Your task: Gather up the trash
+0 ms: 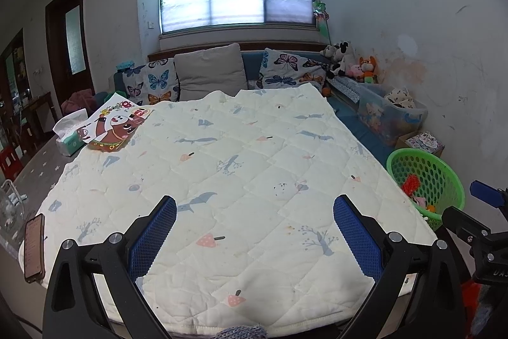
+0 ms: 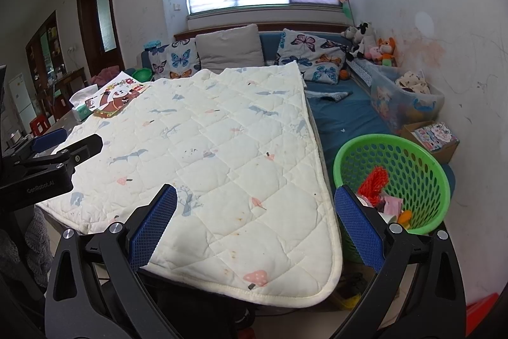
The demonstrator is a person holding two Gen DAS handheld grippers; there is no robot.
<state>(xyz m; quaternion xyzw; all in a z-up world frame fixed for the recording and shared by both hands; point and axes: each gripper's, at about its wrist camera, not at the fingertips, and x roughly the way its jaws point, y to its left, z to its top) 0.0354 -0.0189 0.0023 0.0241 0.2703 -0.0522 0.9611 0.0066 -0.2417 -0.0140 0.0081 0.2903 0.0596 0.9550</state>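
We hold both claws released and empty above the quilt (image 1: pixel 241 167) on the counter: left claw (image 1: pixel 254 231), right claw (image 2: pixel 255 226) near the quilt's right edge. The trash (image 2: pixel 377 183), red and pink scraps, lies in the green basket (image 2: pixel 422 167) just beside that edge.

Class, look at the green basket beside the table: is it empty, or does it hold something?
It holds something. In the green basket lie a red frilly piece, pink scraps and something orange, heaped low at the bottom, well under the rim.
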